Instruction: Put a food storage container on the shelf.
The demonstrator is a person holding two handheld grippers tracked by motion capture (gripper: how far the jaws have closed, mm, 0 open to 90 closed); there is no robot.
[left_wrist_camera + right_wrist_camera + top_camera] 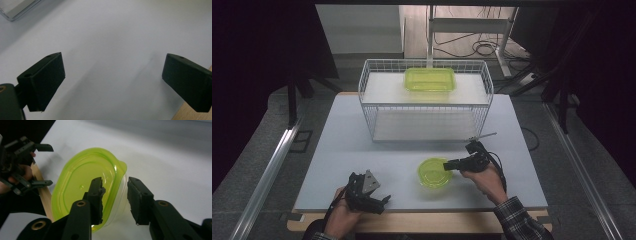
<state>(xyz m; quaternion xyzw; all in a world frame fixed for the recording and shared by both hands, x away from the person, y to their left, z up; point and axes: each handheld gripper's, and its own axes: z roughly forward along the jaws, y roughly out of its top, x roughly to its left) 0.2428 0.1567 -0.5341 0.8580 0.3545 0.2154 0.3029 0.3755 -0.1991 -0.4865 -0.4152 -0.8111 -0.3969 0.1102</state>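
R gripper (115,195) jaws astride green bowl (82,187) rim, not clamped.

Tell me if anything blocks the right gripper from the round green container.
Nothing visible does. The right gripper already straddles the rim of the round green container, one jaw inside and one outside; whether the pads press yet is unclear.
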